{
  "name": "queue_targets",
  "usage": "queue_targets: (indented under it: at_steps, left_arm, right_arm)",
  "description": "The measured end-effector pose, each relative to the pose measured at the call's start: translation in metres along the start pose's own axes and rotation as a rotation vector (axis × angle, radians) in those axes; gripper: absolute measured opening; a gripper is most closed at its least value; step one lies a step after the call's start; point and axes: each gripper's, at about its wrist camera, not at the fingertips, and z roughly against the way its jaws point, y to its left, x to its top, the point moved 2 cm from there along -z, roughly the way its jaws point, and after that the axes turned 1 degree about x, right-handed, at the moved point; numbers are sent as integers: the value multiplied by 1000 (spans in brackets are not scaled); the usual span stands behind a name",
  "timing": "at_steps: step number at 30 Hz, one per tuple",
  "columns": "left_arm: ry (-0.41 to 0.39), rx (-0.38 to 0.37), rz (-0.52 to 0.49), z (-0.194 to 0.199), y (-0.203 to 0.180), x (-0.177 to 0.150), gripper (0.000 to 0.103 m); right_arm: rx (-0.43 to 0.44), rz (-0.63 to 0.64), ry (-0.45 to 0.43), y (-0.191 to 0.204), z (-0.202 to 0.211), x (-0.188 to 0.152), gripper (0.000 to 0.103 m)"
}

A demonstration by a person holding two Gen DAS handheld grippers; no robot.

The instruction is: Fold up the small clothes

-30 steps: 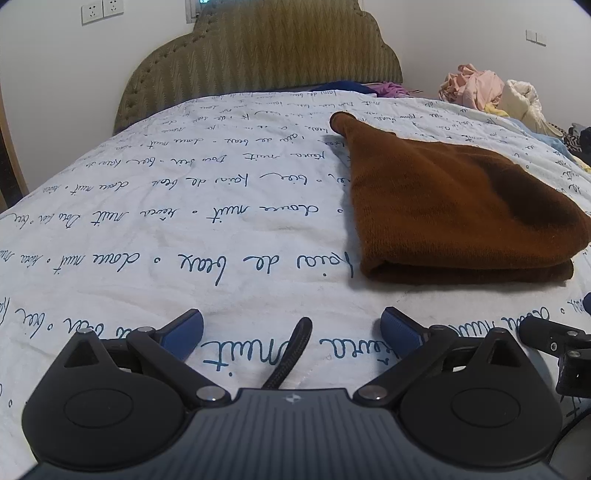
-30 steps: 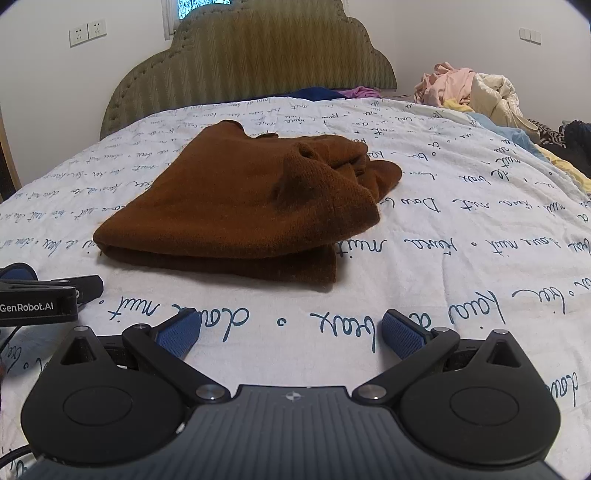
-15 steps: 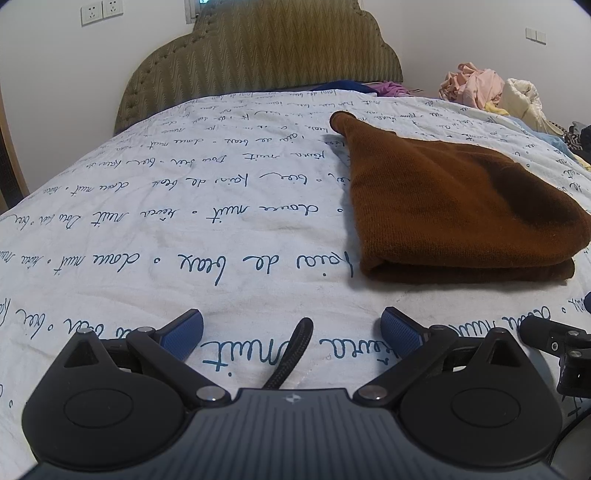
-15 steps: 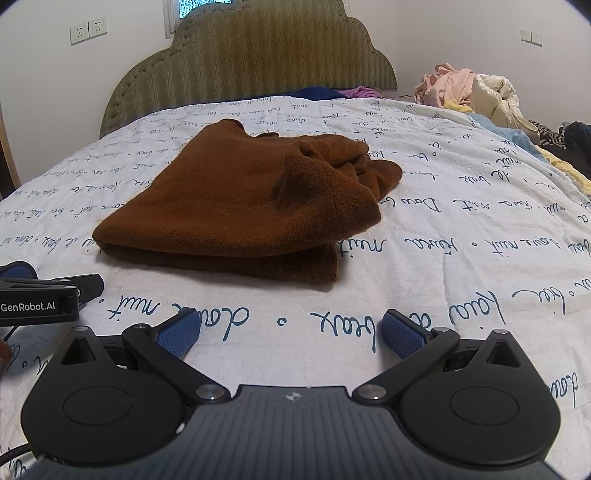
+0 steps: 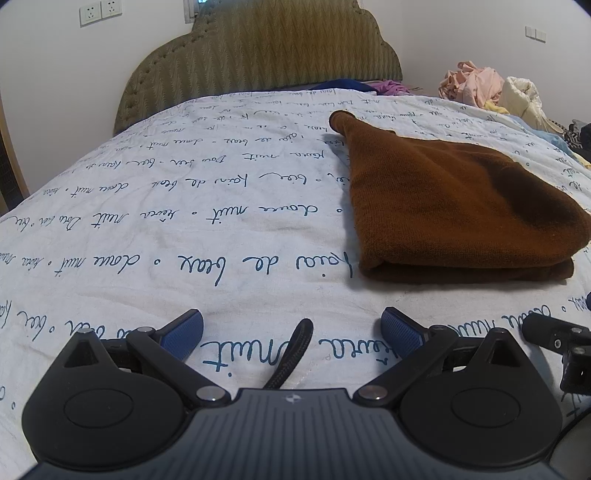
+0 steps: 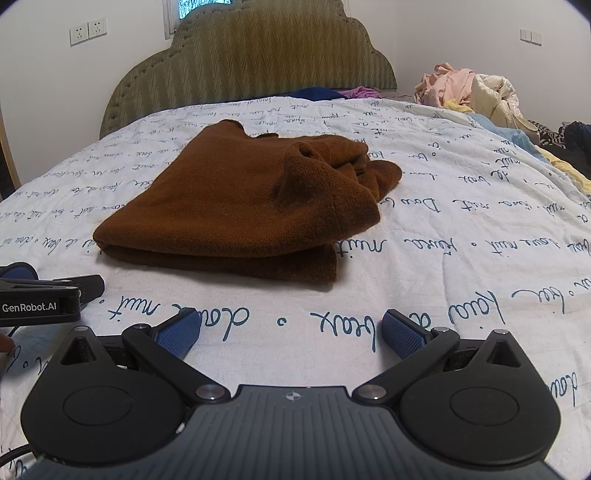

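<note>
My olive-green scalloped padded headboard (image 6: 255,70) stands at twelve o'clock against the white wall (image 6: 44,81) (twin sockets (image 6: 88,31) at eleven).

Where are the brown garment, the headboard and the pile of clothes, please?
brown garment (image 6: 236,206): right wrist view, top folded layer.
headboard (image 6: 258,62): right wrist view, padded middle.
pile of clothes (image 6: 469,88): right wrist view, pink and cream heap.
</note>
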Motion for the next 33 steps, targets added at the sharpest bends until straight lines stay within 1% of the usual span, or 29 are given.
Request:
queue_targets:
  at_steps: [7,9,15,19,33]
  left_arm:
    - [51,-39,23,7,3,8,103]
    - [56,-47,29,10,3,10,103]
    - [52,-59,36,18,4,17,103]
    - [74,-77,41,19,5,19,103]
    - [91,-71,56,21,8,21,103]
  right_arm:
    - [8,-38,-8,-2,14,11,103]
    - [-1,-35,-18,-2,18,15,103]
    - [20,-36,-29,1,26,20,103]
    - [21,-30,-28,3,26,20,103]
    - [35,-36,-29,5,28,19,103]
